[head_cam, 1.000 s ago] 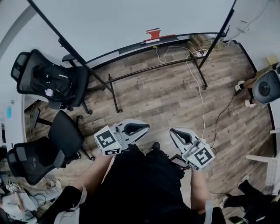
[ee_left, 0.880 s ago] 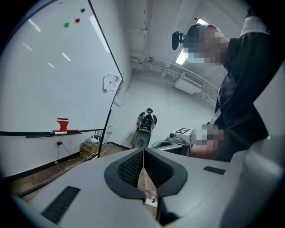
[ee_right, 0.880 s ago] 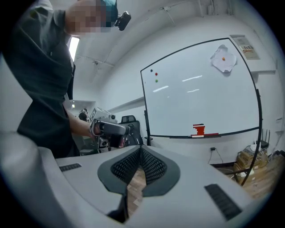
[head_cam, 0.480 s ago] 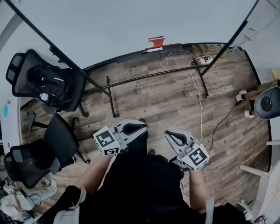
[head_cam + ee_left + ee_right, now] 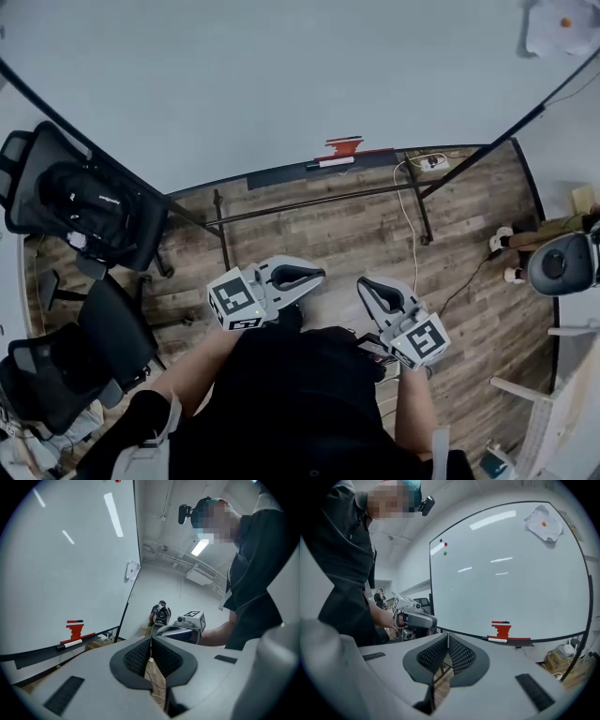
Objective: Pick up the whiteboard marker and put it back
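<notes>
The whiteboard marker [image 5: 328, 163], white with a black cap, lies on the tray [image 5: 281, 174] along the whiteboard's bottom edge. It also shows in the left gripper view as the marker [image 5: 70, 644] and in the right gripper view as the marker [image 5: 497, 640]. A red block [image 5: 345, 146] stands on the tray just above and right of it. My left gripper [image 5: 316, 276] and right gripper [image 5: 362, 284] are held side by side at waist height, well short of the tray. In both gripper views the left gripper [image 5: 151, 638] and right gripper [image 5: 448, 634] have their jaws together and hold nothing.
Black office chairs [image 5: 103, 328] stand at the left, one with a backpack [image 5: 80, 202]. The whiteboard's black stand legs [image 5: 220, 239] reach over the wooden floor. A cable [image 5: 412, 253] runs to a power strip [image 5: 433, 161]. A person [image 5: 561, 262] is at the right edge.
The whiteboard and its tray have come nearer and lower in the head view, with more of the board showing. Both grippers have stayed shut and in much the same place before the body.
</notes>
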Motion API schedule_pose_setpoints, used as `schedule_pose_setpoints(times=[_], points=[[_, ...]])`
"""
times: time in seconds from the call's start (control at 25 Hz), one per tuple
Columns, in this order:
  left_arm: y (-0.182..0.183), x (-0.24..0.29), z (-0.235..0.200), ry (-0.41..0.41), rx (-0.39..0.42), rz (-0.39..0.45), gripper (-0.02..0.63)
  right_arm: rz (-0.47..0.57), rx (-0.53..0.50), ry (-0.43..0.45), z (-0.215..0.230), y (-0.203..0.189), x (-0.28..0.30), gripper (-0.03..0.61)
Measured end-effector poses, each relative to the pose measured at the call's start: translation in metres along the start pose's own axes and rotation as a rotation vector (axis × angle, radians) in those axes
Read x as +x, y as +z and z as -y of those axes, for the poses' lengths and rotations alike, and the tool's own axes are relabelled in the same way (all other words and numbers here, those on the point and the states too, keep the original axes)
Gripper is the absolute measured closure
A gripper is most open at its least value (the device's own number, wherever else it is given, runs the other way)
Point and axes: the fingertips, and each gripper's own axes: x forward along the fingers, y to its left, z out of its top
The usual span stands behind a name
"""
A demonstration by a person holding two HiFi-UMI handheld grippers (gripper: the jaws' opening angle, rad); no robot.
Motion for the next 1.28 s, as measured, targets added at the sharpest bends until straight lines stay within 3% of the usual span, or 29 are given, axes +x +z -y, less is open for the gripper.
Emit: schedule_pose_setpoints(times=[0.44, 0.68, 0.92, 1.28], points=[[0.000, -0.002, -0.092, 0.119, -0.067, 0.014, 0.594, -0.035, -0.027, 0.061, 0.053, 0.009, 0.069, 0.558], [0.006, 0.014, -0.137, 0.212, -0.079, 0.011, 0.594, -0.039, -0.064, 0.159, 0.104, 0.014, 0.093, 0.558], [0.028, 0.039, -0.172, 0.299, -0.039, -0.006, 0.594, -0.029, -0.113, 0.237, 0.161, 0.029, 0.109, 0.558], [0.039, 0.047, -0.193, 0.463, -0.018, 0.009, 0.594, -0.031, -0.183, 0.350, 0.194, 0.026, 0.137, 0.558]])
